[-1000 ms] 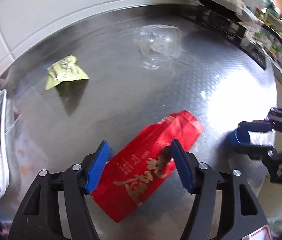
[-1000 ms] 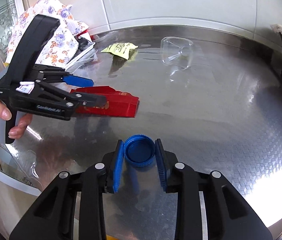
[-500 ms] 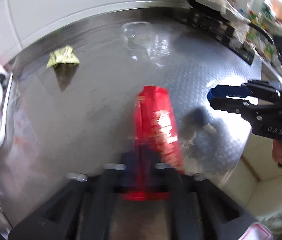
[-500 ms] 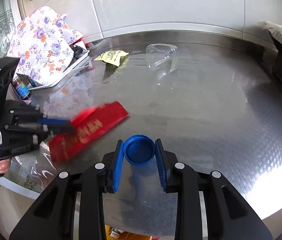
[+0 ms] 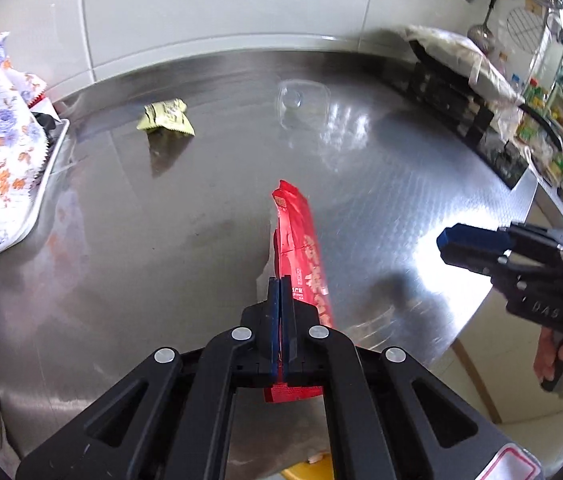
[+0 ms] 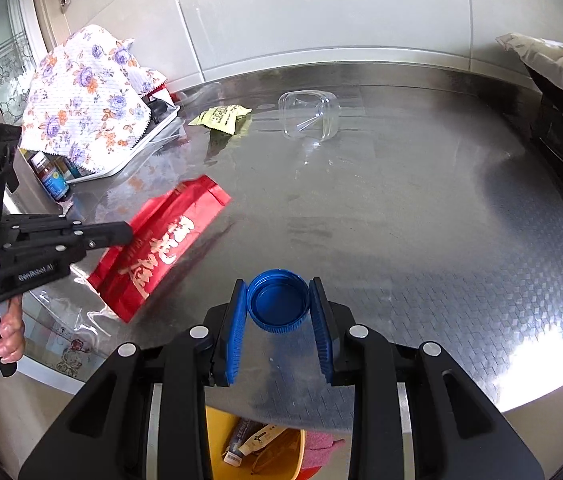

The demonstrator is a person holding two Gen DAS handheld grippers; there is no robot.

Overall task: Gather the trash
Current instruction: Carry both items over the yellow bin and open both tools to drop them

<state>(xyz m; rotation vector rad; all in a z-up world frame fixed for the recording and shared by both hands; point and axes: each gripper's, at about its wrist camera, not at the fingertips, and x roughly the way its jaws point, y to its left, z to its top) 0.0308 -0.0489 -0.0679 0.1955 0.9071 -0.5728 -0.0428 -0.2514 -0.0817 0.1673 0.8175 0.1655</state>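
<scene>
My left claw [image 5: 280, 280] is clamped tight on the red wrapper [image 5: 301, 248], pads pressed flat together with the foil pinched between them. The wrapper sticks out past the tips, edge-on from the left wrist view, and its far end hangs above the steel table [image 5: 401, 184]. From the right wrist view its printed face shows, slanting up off the table near the front-left edge, with the left claw [image 6: 127, 232] biting its near end.

My right claw [image 6: 277, 300] is partly closed around the blue bottle cap [image 6: 278, 300], open side facing the camera, one pad on each side of its ribbed rim. The cap is lifted clear over the table's front edge.

Farther back on the table, near the wall, lies the yellow-green sachet [image 5: 166, 118], crumpled, and to its right, well apart from it, the clear plastic cup [image 5: 303, 100] sits tipped on its side. The floral cloth [image 6: 81, 100] covers a tray at the table's left side. Below the table's front edge, under my right claw, a yellow bin [image 6: 297, 456] shows, with some packets lying in it.
</scene>
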